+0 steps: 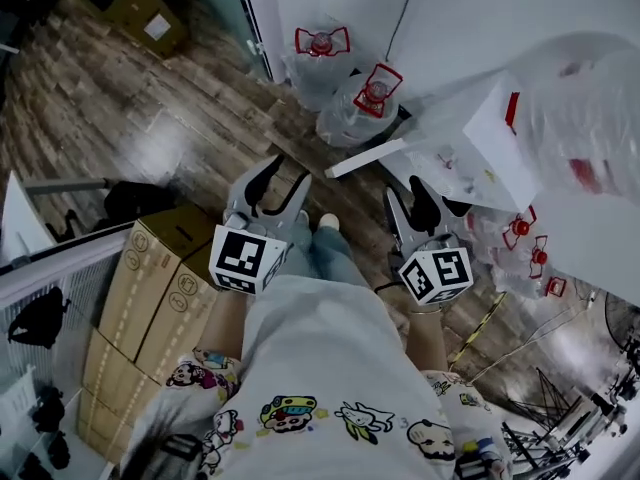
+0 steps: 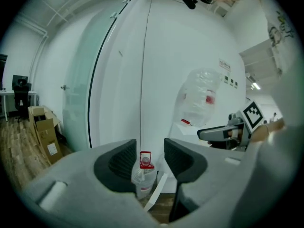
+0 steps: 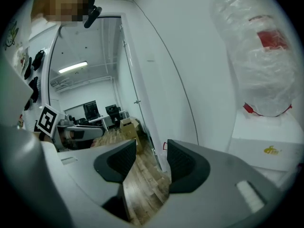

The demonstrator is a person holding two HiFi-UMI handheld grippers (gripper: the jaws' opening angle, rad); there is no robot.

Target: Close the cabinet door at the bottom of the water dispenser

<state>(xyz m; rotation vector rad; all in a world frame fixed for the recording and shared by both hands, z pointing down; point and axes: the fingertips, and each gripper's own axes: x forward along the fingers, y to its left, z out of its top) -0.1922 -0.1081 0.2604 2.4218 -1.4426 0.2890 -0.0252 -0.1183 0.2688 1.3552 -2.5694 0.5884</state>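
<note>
Both grippers are held low in front of the body, side by side and well apart from everything, which is judged to be an approach posture rather than a working one. The left gripper (image 1: 272,190) is kept with its jaws partly spread and nothing between them; only a distant water bottle (image 2: 144,171) by the wall is framed in the gap. The right gripper (image 1: 412,196) is likewise half open and empty, with bare wooden floor (image 3: 142,184) seen beyond its pads. The water dispenser (image 1: 487,143) stands ahead and to the right, topped by a plastic-wrapped jug (image 1: 585,108). Its cabinet door (image 1: 366,157) is seen swung out at the bottom, a white panel edge reaching toward that bottle and 1 more beside it. No grip is thought necessary: a push on the outer face by the nearer right gripper should suffice, and the door has not yet been touched
</note>
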